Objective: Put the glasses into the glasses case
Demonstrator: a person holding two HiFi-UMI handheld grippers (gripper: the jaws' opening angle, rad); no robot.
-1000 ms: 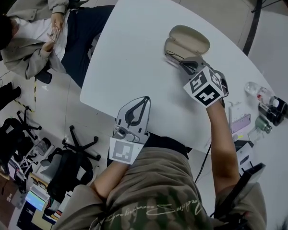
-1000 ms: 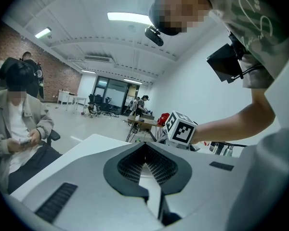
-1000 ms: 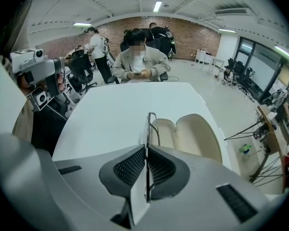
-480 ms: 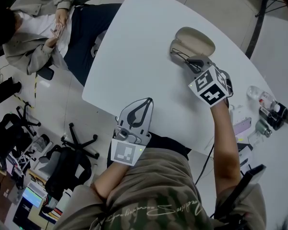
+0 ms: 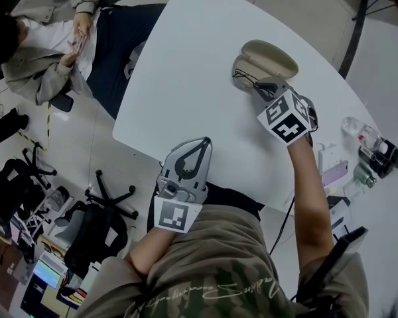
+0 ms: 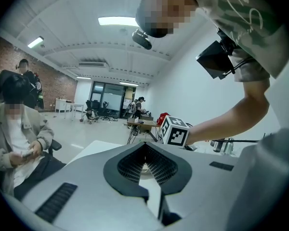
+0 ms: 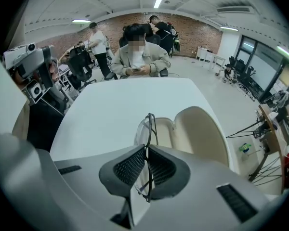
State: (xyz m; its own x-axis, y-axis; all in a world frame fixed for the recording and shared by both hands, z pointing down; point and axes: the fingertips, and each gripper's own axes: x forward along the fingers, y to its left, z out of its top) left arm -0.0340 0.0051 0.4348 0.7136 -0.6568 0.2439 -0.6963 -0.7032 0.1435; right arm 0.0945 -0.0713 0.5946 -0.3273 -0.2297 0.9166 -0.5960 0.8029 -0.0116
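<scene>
While my R gripper (image 7: 147, 166) pinches the glasses (image 7: 148, 127) edge-on by the frame, they're at the rim of the open glasses case (image 5: 270, 50) on the white table (image 5: 192, 65). L gripper (image 6: 145, 154) is at the table's near edge, jaws pressed together, nothing btwn.

head view: overhead, steeply down on white table (image 5: 199, 78). gripper views: low, close, along own jaws. glasses case (image 5: 270, 53) shared by head and right gripper views.

Left gripper (image 5: 199, 144) sat near the torso, jaws closed and empty. Right arm extended, right gripper (image 5: 255, 86) clamped on the glasses (image 7: 141, 129).
</scene>
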